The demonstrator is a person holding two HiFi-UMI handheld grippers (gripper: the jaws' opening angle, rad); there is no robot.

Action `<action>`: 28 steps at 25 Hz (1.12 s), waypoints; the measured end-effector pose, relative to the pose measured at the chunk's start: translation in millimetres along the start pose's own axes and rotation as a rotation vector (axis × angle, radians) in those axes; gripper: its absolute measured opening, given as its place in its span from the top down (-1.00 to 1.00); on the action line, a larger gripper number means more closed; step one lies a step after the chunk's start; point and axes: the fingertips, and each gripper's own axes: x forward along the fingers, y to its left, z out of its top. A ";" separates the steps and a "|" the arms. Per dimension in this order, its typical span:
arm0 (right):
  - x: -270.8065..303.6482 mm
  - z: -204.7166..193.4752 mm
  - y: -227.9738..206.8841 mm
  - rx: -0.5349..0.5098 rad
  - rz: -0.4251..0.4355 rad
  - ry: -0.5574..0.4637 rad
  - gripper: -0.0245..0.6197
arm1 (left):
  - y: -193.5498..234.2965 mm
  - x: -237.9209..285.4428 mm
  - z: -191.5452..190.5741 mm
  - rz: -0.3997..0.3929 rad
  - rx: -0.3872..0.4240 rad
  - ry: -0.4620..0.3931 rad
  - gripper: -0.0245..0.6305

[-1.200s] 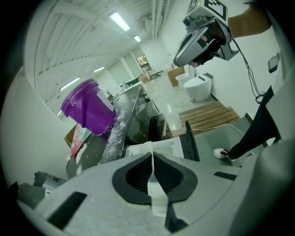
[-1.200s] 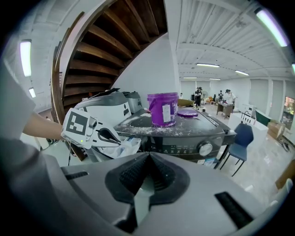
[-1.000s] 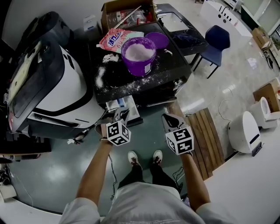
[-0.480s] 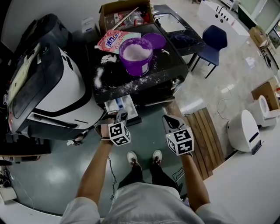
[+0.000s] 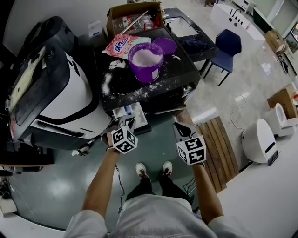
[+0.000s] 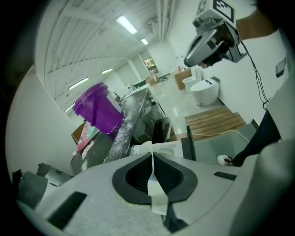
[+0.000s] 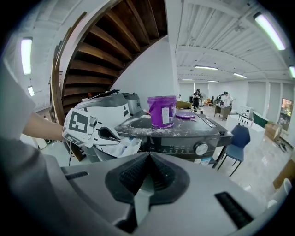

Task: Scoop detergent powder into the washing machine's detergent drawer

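1. From the head view, we stand facing a dark washing machine (image 5: 181,69) with both arms stretched forward and a gripper in each hand.
2. Our left gripper (image 5: 125,122) is held low in front of the machine. Its tip is just beside the white detergent drawer (image 5: 132,111), which stands pulled out of the machine's front. The left gripper view shows its jaws pressed together, with only a thin pale seam between them and nothing gripped.
3. Our right gripper (image 5: 178,125) hovers at about the same height, to the right of the drawer and apart from it. The right gripper view shows its jaws closed against each other and empty.
4. A purple tub (image 5: 146,60) stands upright on the machine's flat top, well beyond both grippers. It is open and full of white detergent powder (image 5: 146,56).
5. The tub's purple lid (image 5: 165,45) lies flat on the top, just beside the tub on its far right side.
6. A pink detergent bag (image 5: 122,44) lies flat just beside the tub on its far left side.
7. Spilled powder (image 5: 107,83) is scattered over the dark top, to the left of the tub and in front of it.
8. An open cardboard box (image 5: 122,10) sits behind the bag.
9. A large white and black appliance (image 5: 70,93) stands to the left of the washing machine.
10. A blue chair (image 5: 229,44) stands to the right, and a wooden pallet (image 5: 219,144) lies on the floor near our right side.
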 end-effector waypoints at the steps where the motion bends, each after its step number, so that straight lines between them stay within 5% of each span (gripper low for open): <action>1: -0.3 2.8 -0.2 -0.003 -0.001 -0.005 0.90 | 4.0 -3.2 2.8 0.001 -0.047 -0.026 0.88; 8: -8.8 42.5 -2.8 -0.036 -0.009 -0.068 0.90 | 46.1 -43.3 19.6 -0.019 -0.570 -0.254 0.88; 12: -16.8 73.7 -5.8 -0.071 -0.018 -0.121 0.90 | 69.2 -75.3 29.1 -0.013 -0.747 -0.373 0.88; 21: -39.4 161.6 -8.3 -0.189 -0.050 -0.273 0.90 | 123.9 -150.6 45.2 0.109 -0.819 -0.544 0.88; 28: -53.9 213.1 7.9 -0.269 -0.035 -0.365 0.90 | 160.4 -210.0 54.2 0.226 -0.783 -0.637 0.88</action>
